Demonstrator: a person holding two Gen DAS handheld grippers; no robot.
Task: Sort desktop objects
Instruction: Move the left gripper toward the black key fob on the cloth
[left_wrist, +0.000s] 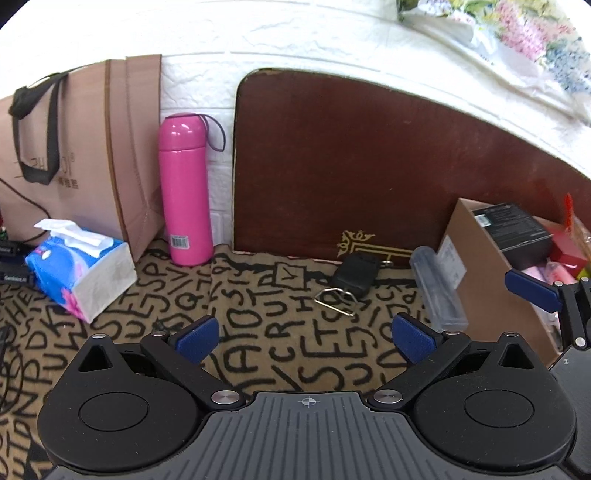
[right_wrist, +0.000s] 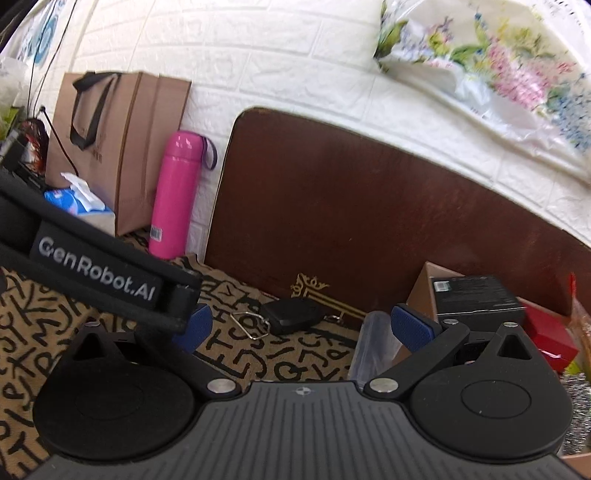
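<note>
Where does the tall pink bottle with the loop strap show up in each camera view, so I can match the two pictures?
Left wrist view: the tall pink bottle stands upright left of centre, against the white wall, between the brown paper bag and the dark red-brown board.
Right wrist view: the same bottle stands upper left of centre, again between bag and board.
Shared landmark: the gold crest on the board's bottom edge.

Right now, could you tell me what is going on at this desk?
A person is sorting the desktop with two handheld grippers, and nothing is picked up yet. The left gripper and the right gripper both hover open and empty over the letter-patterned mat. Ahead lie a small black hanging scale and a clear plastic case beside the cardboard box of packages. The pink flask and tissue pack sit untouched on the left.
</note>
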